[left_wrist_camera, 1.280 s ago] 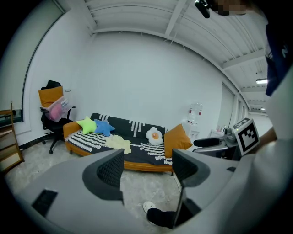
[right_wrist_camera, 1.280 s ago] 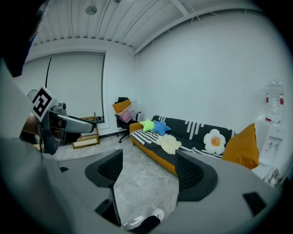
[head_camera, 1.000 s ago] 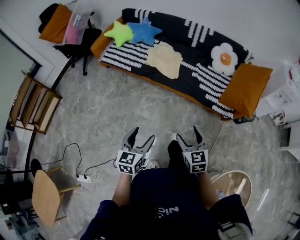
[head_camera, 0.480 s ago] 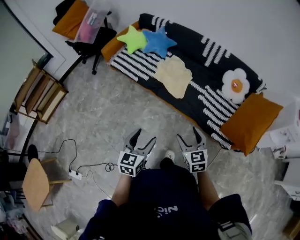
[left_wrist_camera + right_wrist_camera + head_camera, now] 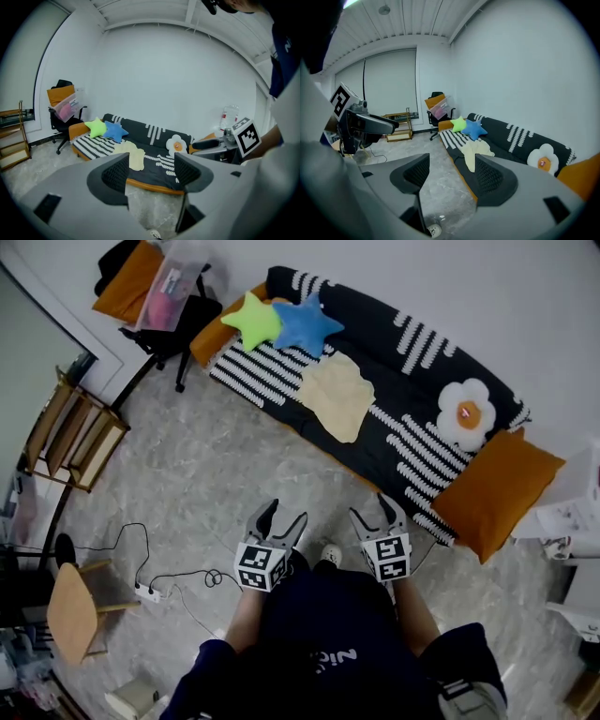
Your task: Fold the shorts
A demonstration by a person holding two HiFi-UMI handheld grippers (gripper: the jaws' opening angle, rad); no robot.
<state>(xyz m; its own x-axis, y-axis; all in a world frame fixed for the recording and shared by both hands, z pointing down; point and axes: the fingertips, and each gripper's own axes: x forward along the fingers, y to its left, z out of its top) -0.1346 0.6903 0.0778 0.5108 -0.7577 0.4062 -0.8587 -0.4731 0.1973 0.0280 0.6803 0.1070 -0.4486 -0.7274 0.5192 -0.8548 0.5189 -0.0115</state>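
1 pale-yellow shorts (image 5: 336,395) flat on sofa (image 5: 356,315) seat, btwn blue star pillow (image 5: 307,322) & flower pillow (image 5: 466,413). 2 grippers, left gripper (image 5: 283,514) & right gripper (image 5: 371,507), over floor (image 5: 216,465), well apart from shorts. Both have jaws apart w/ nothing btwn, just been closing a bit.

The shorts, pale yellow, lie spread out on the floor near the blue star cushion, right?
Not on the floor. The pale yellow shorts lie spread out on the sofa, near the blue star cushion; the head view shows this.
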